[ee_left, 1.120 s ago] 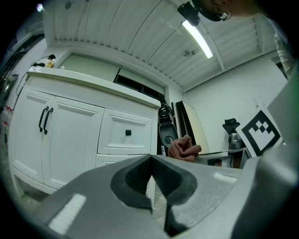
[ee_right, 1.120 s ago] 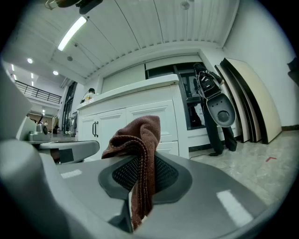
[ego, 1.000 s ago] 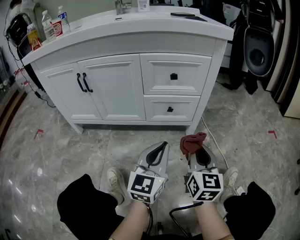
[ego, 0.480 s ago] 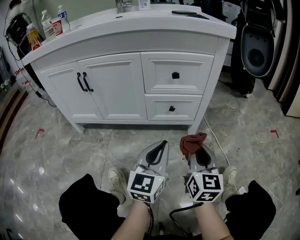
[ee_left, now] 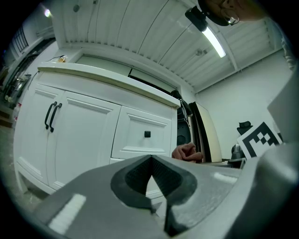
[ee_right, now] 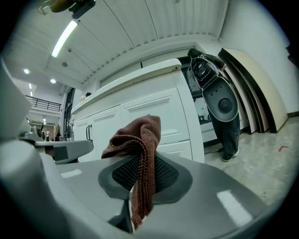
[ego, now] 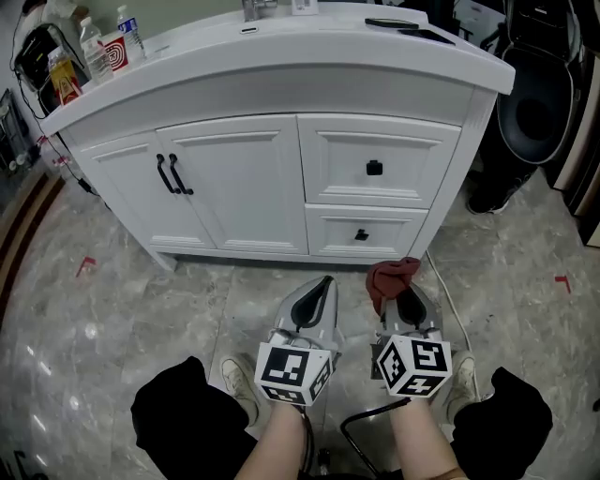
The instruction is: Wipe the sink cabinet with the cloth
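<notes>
The white sink cabinet (ego: 281, 178) stands ahead, with two doors on the left and two drawers (ego: 375, 169) on the right. My right gripper (ego: 401, 292) is shut on a dark red cloth (ego: 392, 277), which bunches above the jaws in the right gripper view, cloth (ee_right: 138, 140). My left gripper (ego: 321, 286) is shut with nothing between its jaws, level with the right one. Both are held low over the floor, short of the cabinet base. In the left gripper view the cabinet (ee_left: 93, 135) fills the left and the left gripper (ee_left: 150, 161) points at the drawers.
Bottles and a red carton (ego: 103, 47) stand on the countertop's left end, a faucet (ego: 253, 9) at the back. Black equipment (ego: 539, 112) stands right of the cabinet. A white cable (ego: 448, 291) runs over the marble floor by the right gripper. My shoes and knees are below.
The view has moved closer to the cabinet and shifted right. Both grippers keep the same pose, the cloth still held in the right one.
</notes>
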A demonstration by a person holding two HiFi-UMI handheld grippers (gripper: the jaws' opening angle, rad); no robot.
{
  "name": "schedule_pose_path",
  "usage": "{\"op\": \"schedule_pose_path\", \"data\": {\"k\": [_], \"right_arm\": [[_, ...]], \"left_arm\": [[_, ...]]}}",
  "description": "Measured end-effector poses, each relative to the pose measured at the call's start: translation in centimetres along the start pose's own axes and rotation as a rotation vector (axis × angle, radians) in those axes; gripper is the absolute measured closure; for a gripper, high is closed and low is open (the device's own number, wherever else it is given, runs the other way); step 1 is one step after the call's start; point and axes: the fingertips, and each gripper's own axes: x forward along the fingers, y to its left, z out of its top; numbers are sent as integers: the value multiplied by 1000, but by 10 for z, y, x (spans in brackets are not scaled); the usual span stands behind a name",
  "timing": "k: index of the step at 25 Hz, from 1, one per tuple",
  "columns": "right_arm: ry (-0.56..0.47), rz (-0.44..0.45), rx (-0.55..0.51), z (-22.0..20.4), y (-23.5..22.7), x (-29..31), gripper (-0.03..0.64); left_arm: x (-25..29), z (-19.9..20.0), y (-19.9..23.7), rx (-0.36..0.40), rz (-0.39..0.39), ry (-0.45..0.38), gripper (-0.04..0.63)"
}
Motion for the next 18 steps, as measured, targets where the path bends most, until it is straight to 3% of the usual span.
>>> {"op": "schedule_pose_path", "data": {"k": [8,18], "right_arm": [[-57,96,-62,42,16,74,526],[-183,308,-92,117,79,156,527]], "left_arm": [[44,16,48,44,45,-18,595],[76,38,106,82,123,-56,595]]}}
